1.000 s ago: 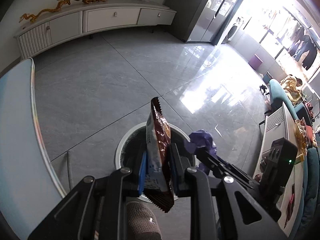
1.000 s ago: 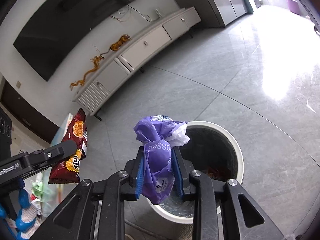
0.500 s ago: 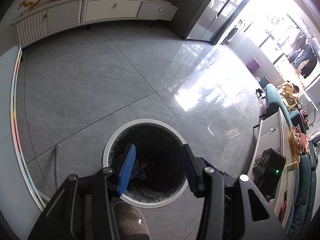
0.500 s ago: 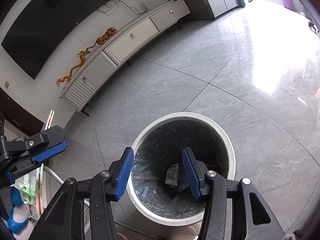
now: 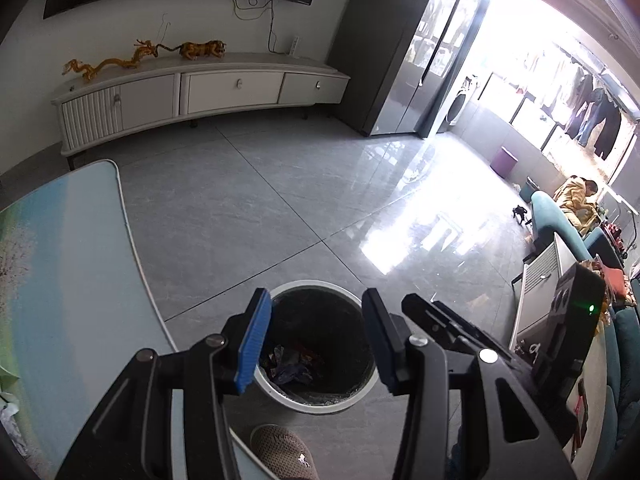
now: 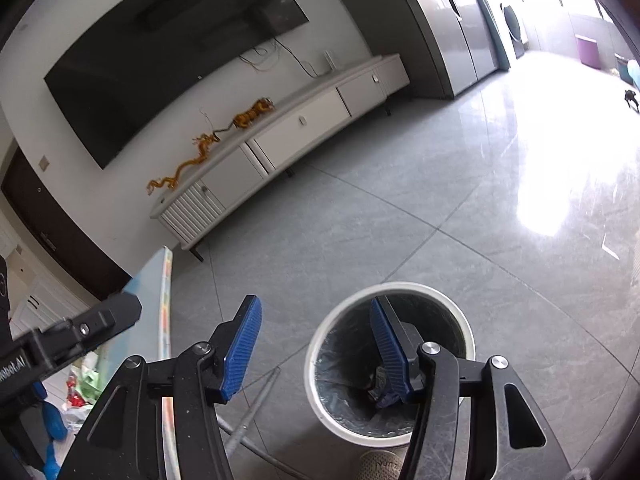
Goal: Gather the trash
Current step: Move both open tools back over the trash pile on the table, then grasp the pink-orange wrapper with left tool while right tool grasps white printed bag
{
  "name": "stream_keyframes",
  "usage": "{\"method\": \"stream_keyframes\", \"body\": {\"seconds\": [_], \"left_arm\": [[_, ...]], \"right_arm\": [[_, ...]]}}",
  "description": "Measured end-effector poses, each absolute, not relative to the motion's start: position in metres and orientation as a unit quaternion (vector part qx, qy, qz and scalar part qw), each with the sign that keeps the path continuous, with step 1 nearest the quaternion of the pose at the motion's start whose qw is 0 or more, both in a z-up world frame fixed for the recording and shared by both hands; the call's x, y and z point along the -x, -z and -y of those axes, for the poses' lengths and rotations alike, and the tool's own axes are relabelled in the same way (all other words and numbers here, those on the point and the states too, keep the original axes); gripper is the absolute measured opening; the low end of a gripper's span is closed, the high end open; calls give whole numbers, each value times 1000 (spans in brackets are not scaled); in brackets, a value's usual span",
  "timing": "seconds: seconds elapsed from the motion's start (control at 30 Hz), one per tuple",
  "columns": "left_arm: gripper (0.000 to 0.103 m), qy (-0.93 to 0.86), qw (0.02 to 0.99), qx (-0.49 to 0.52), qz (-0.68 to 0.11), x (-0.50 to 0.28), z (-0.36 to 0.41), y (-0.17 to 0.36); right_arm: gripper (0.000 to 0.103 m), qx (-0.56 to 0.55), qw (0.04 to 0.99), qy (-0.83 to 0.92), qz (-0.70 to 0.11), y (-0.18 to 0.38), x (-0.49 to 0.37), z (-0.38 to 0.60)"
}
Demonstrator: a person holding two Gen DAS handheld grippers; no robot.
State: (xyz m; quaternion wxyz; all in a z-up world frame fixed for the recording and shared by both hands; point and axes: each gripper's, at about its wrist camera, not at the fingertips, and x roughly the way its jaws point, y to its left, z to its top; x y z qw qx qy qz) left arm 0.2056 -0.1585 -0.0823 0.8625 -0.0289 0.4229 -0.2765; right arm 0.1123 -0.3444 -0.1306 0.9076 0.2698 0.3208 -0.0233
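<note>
A round white trash bin (image 5: pixel 362 390) with a dark liner stands on the grey floor; it also shows in the right wrist view (image 6: pixel 316 344). Crumpled wrappers (image 5: pixel 290 364) lie at its bottom, and in the right wrist view I see trash (image 6: pixel 380 384) inside too. My left gripper (image 5: pixel 316 340) is open and empty above the bin. My right gripper (image 6: pixel 316 344) is open and empty, its right finger over the bin's mouth. The right gripper's body (image 5: pixel 460 336) shows beside the left one.
A table with a blue-green cloth (image 5: pixel 60 264) lies to the left, with more litter (image 6: pixel 80 392) on it. A white TV cabinet (image 5: pixel 200 92) lines the far wall. A shoe (image 5: pixel 284 456) is just below the bin. A sofa and side cabinet (image 5: pixel 560 264) stand at right.
Both grippers opened and dropped their loads, the brown snack bag and the purple wrapper, into the bin. Both have since lifted and tilted up, so the bin looks smaller.
</note>
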Motion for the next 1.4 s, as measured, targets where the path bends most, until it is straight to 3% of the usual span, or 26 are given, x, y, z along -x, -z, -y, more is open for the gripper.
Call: {"method": "stream_keyframes", "body": {"seconds": [0.47, 0.77, 1.07, 1.4], "left_arm": [[46, 205, 915, 32, -346, -143, 16, 20], [46, 113, 932, 66, -339, -121, -115, 37], [46, 15, 936, 87, -340, -107, -232, 72], [46, -7, 921, 116, -371, -115, -273, 112]], "right_arm": [[57, -226, 941, -34, -249, 37, -85, 275], [58, -184, 947, -82, -252, 13, -88, 209], [62, -160, 924, -160, -309, 33, -107, 122], [62, -146, 872, -239, -401, 83, -135, 31]]}}
